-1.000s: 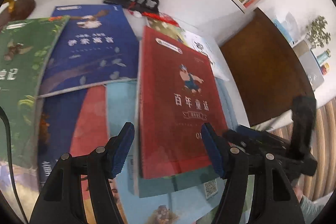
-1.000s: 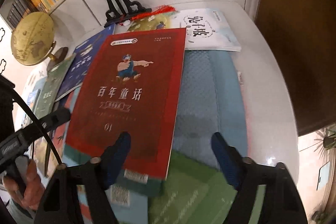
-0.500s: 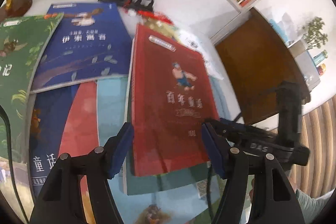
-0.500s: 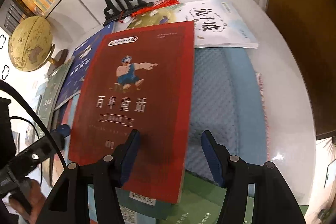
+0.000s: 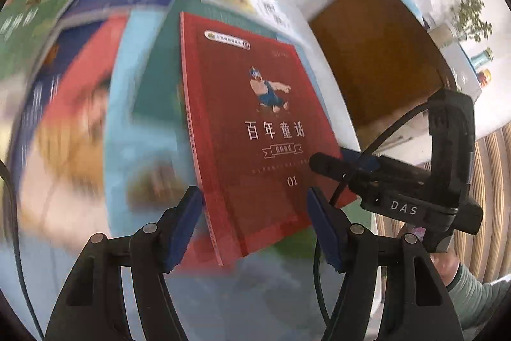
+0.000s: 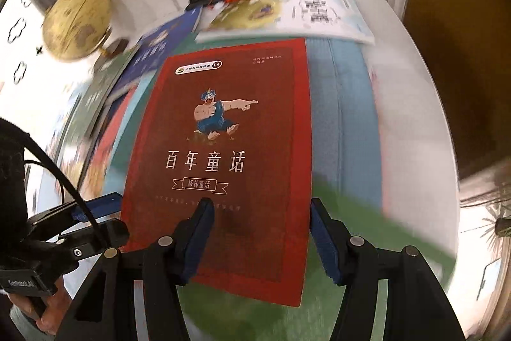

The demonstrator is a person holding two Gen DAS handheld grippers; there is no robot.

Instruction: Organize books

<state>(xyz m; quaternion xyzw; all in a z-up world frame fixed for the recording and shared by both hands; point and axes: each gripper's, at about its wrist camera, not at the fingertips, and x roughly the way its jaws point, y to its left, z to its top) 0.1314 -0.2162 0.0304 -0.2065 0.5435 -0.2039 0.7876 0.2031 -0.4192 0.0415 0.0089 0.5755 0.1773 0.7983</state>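
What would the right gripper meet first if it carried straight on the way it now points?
Most likely the red book: the right gripper points down at its lower part, one finger over the cover, the other at its right edge. How close it is, the picture does not settle.

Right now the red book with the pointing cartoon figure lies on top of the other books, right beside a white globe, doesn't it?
Not quite: the globe is yellowish-gold, not white, as the right wrist view shows. The red book does lie on top of the other books.
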